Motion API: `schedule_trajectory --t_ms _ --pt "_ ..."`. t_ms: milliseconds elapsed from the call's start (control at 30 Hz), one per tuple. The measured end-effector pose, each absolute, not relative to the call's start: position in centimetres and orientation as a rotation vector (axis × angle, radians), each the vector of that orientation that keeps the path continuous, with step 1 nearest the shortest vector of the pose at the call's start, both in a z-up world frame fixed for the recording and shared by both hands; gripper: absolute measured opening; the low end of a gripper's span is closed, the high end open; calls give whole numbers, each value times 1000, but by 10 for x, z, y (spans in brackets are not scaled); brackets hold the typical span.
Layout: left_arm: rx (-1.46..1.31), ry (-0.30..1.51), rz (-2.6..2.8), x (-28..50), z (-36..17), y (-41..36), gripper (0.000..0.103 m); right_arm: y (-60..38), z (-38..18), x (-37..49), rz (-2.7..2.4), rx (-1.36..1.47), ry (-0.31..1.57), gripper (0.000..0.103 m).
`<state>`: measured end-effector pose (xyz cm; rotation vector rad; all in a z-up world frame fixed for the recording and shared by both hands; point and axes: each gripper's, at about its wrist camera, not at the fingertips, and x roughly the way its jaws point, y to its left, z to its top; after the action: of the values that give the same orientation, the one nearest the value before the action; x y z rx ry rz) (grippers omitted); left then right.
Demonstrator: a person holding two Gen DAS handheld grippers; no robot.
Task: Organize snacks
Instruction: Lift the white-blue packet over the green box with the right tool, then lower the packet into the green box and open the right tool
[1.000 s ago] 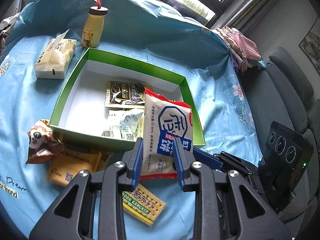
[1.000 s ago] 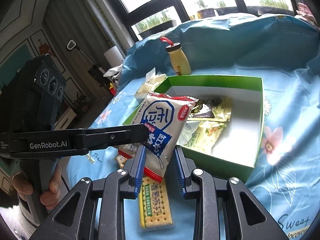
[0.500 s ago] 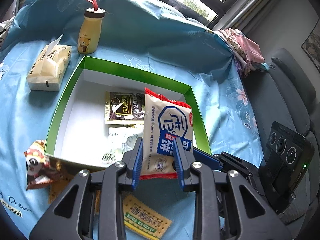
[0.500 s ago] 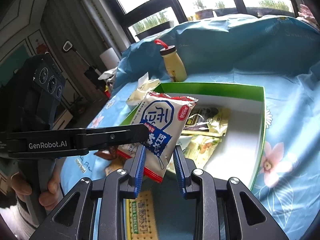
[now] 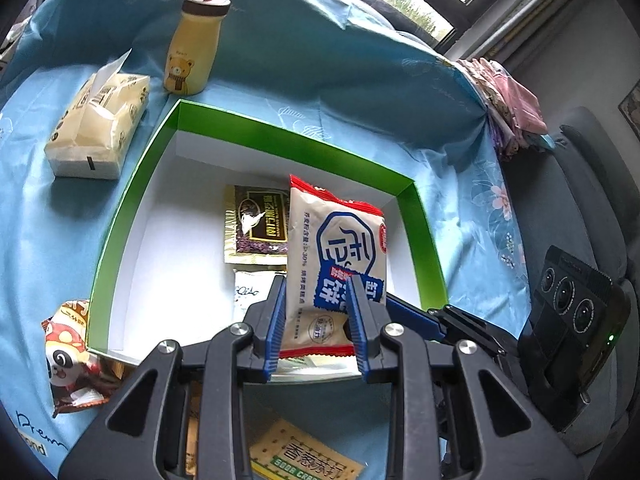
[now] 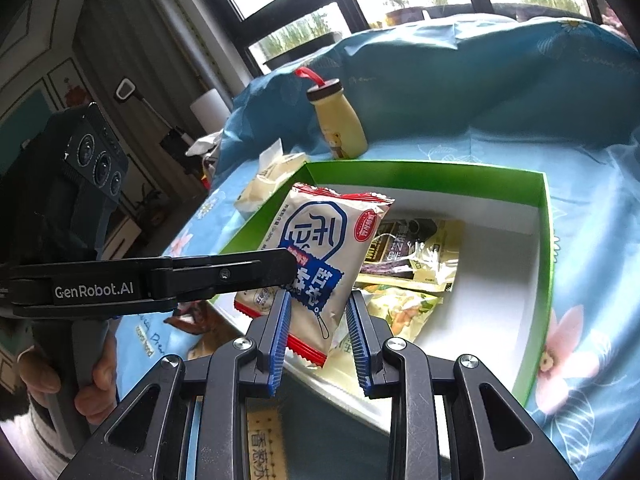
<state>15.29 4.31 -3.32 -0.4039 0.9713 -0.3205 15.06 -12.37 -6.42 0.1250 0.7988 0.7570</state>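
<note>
A white snack packet [image 5: 336, 240] with a blue logo and red crimped ends hangs upright over the near part of the green box [image 5: 132, 200]. My left gripper [image 5: 316, 320] is shut on its lower end. In the right wrist view the same packet [image 6: 320, 240] sits tilted between the pads of my right gripper [image 6: 318, 320], which is shut on its bottom corner. The left gripper's black finger [image 6: 256, 268] reaches in from the left and presses the packet's side. Inside the box [image 6: 546, 240] lie a dark seaweed packet [image 5: 256, 224] and a few pale packets.
A panda snack bag [image 5: 68, 356] and a cracker pack [image 5: 304, 460] lie on the blue cloth before the box. A yellow bear bottle [image 5: 194, 48] and a tissue pack [image 5: 96, 128] stand behind it. A grey sofa [image 5: 580, 184] borders the right side.
Both grippers have carried the packet forward and slightly down, from in front of the box to over its near rim. The grips have stayed the same.
</note>
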Motion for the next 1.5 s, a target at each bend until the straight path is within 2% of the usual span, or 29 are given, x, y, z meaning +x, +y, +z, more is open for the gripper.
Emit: schedule_trajectory --t_ms 633,700,733,800,867,1100,1167,1200,1500 --pt "-434 1041 -259 163 -57 50 36 -110 -80 166 717 105 866 31" --pt "-420 1039 -240 163 -57 52 45 -112 -79 166 698 109 861 33" --pt "-415 1036 -236 162 -56 52 49 -115 -78 166 684 115 856 38" --pt "-404 1022 -233 160 -52 51 70 -121 -75 165 658 118 842 41" --pt "-390 1011 -223 156 -48 50 83 -126 -73 163 638 117 833 41" --pt "-369 1006 -200 142 -42 51 86 -147 -63 145 597 120 812 44" --pt "-356 1003 -184 137 -40 50 89 -155 -60 135 587 129 796 60" --pt "-348 999 -179 134 -38 50 91 -158 -58 131 584 133 789 61" --pt "-265 937 -151 98 -20 40 96 -171 -44 90 600 120 745 62"
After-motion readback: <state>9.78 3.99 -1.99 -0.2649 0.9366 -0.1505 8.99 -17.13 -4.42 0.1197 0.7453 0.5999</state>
